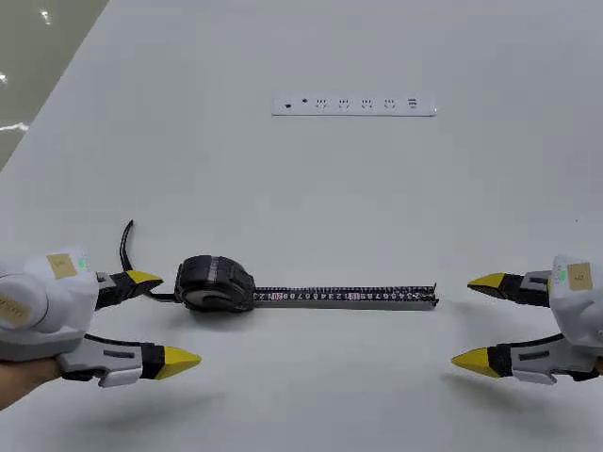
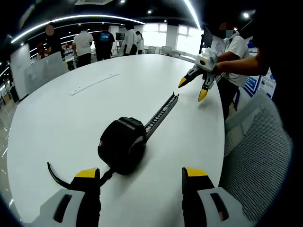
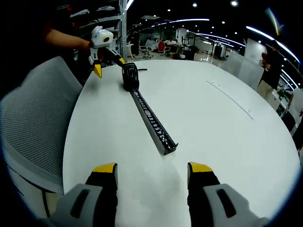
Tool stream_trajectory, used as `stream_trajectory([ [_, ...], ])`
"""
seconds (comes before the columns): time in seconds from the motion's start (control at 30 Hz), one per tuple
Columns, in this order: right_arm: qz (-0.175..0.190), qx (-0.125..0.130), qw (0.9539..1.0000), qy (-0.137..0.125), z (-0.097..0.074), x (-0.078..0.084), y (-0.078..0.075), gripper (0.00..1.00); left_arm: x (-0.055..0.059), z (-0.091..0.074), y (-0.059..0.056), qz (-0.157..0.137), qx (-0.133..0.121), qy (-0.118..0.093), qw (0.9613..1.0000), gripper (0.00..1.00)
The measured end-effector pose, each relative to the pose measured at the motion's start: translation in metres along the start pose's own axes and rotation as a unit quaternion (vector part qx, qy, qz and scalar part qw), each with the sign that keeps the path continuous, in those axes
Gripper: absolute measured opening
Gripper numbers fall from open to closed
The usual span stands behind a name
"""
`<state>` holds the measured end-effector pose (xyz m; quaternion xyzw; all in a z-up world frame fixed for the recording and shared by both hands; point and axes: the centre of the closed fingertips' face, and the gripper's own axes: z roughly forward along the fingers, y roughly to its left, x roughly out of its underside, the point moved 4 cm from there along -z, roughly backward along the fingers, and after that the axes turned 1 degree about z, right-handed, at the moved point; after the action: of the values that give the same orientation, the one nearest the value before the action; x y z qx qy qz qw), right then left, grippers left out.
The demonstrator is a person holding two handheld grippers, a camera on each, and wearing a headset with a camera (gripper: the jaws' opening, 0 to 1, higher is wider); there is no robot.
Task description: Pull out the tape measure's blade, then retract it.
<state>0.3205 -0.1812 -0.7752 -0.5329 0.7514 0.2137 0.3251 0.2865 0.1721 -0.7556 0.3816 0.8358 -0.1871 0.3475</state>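
A tape measure lies on the white worktop (image 1: 311, 198). Its black case (image 1: 215, 283) sits toward the near left. Its blade (image 1: 347, 296) is drawn out and lies flat, running rightward from the case to a hooked end (image 1: 434, 295). A black strap (image 1: 125, 247) curls away from the left side of the case.

The left gripper (image 1: 165, 318) hovers at the near left with its yellow-tipped jaws spread wide and holding nothing. The far jaw tip is just beside the strap, left of the case and not touching it. In the left gripper view the case lies just ahead of the two jaw tips, more toward the left one, with bare worktop between the case and the right tip.

The right gripper (image 1: 476, 320) is at the near right, its jaws also wide apart and empty. Both tips point left toward the blade's end, with a clear gap of worktop between them and the hook. In the right gripper view the blade runs away from just ahead of the jaws up to the case, with the left gripper beyond it.

A white power strip (image 1: 354, 104) lies farther back on the worktop, well apart from the tape measure. A grey mesh chair (image 3: 33, 127) stands at the worktop's near edge, and several people (image 2: 94, 43) stand in the room beyond.
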Motion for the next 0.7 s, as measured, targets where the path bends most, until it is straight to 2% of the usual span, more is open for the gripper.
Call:
stream_trajectory([
  [0.33, 0.041, 0.035, 0.9982, -0.027, -0.005, -0.008, 0.019, 0.69, 0.0, -0.009, -0.015, -0.034, -0.029, -0.033, 0.9985, 0.72],
  [0.57, 0.085, 0.067, 0.9925, -0.056, -0.007, -0.012, 0.028, 0.76, -0.002, -0.013, -0.025, -0.057, -0.049, -0.053, 0.9958, 0.77],
  [0.7, 0.102, 0.08, 0.9894, -0.064, -0.009, -0.015, 0.035, 0.8, -0.003, -0.014, -0.027, -0.07, -0.062, -0.063, 0.9937, 0.81],
])
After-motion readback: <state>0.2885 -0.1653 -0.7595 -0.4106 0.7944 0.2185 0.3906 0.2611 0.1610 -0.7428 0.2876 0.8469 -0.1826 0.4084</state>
